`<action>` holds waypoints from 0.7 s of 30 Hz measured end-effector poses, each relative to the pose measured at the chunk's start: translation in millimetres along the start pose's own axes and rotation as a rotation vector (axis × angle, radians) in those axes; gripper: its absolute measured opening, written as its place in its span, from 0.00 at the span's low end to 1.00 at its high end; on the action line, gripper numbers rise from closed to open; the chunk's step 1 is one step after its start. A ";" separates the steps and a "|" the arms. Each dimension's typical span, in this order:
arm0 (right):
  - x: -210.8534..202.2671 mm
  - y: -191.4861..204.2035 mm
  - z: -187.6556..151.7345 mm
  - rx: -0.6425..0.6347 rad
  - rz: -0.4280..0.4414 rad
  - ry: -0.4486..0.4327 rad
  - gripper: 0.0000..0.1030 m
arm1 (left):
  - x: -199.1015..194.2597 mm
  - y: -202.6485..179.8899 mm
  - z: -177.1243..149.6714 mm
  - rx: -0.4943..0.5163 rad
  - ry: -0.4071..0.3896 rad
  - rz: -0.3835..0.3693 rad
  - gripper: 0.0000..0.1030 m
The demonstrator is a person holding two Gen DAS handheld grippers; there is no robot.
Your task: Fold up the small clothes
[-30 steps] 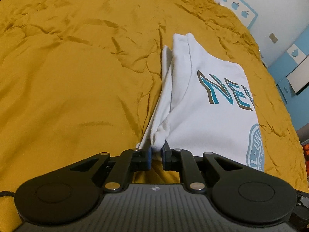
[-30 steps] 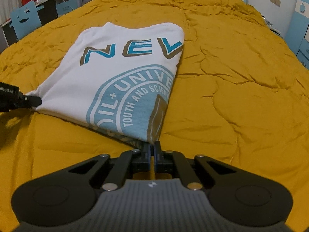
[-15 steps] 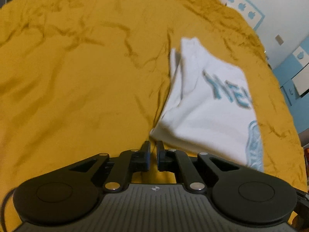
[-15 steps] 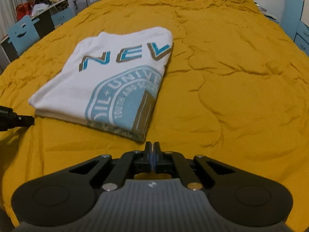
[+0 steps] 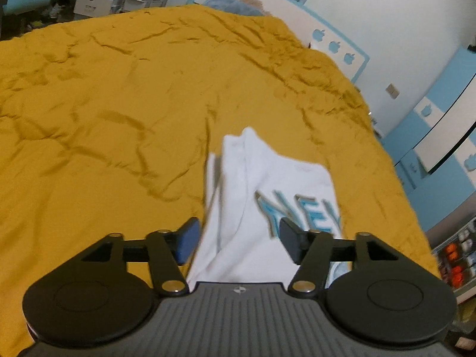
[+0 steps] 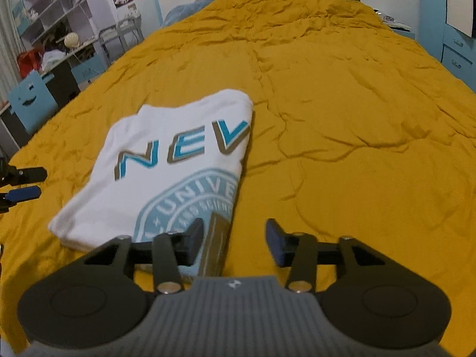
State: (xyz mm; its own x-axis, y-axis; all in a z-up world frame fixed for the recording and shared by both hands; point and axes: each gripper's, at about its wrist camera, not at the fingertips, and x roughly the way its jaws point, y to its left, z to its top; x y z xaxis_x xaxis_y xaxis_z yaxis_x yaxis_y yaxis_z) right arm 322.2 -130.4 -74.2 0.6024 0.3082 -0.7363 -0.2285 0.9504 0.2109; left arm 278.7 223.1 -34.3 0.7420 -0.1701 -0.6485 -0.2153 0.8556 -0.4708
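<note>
A folded white T-shirt [image 6: 178, 136] with blue and brown lettering and a round blue print lies flat on the yellow bedspread [image 6: 342, 119]. It also shows in the left wrist view [image 5: 267, 184]. My left gripper [image 5: 238, 241] is open and empty, raised above the shirt's near left edge. My right gripper [image 6: 233, 242] is open and empty, raised above the shirt's near right corner. The left gripper's fingertips [image 6: 23, 184] show at the left edge of the right wrist view, apart from the shirt.
The wrinkled yellow bedspread [image 5: 119, 119] covers the whole bed. A blue pillow [image 5: 232, 3] lies at the head. Blue-and-white cupboards [image 5: 440, 125] stand along the right side. A desk with a blue chair [image 6: 29, 101] and shelves stand at the left.
Both grippers were shut at the shirt's near corners, the left one pinching the cloth. They have let go, lifted, and opened. The shirt stays folded on the bed.
</note>
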 end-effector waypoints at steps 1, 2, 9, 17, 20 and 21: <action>2.8 0.0 3.1 0.005 0.010 -0.003 0.49 | 4.8 0.6 3.5 -0.004 -0.002 -0.013 0.78; 5.8 -0.5 6.1 0.012 0.019 -0.005 0.53 | 9.7 1.1 5.8 -0.008 -0.001 -0.020 0.79; 35.9 -9.8 29.0 0.123 0.084 0.000 0.57 | 49.9 17.6 21.9 -0.020 0.009 -0.046 0.82; 83.1 -32.1 52.9 0.267 0.110 0.039 0.59 | 95.1 52.3 38.8 -0.113 0.072 -0.147 0.82; 101.0 -42.1 61.2 0.328 0.118 0.044 0.59 | 114.8 60.2 41.5 -0.147 0.099 -0.135 0.82; 105.7 -45.5 62.6 0.343 0.126 0.044 0.59 | 123.1 63.8 42.1 -0.167 0.114 -0.147 0.82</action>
State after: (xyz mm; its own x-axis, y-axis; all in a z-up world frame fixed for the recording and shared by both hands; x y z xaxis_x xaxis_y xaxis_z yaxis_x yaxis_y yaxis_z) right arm 444.1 -138.4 -121.4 0.5511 0.4284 -0.7161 -0.0246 0.8661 0.4992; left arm 383.1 277.4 -118.9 0.6989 -0.3491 -0.6242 -0.2192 0.7262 -0.6516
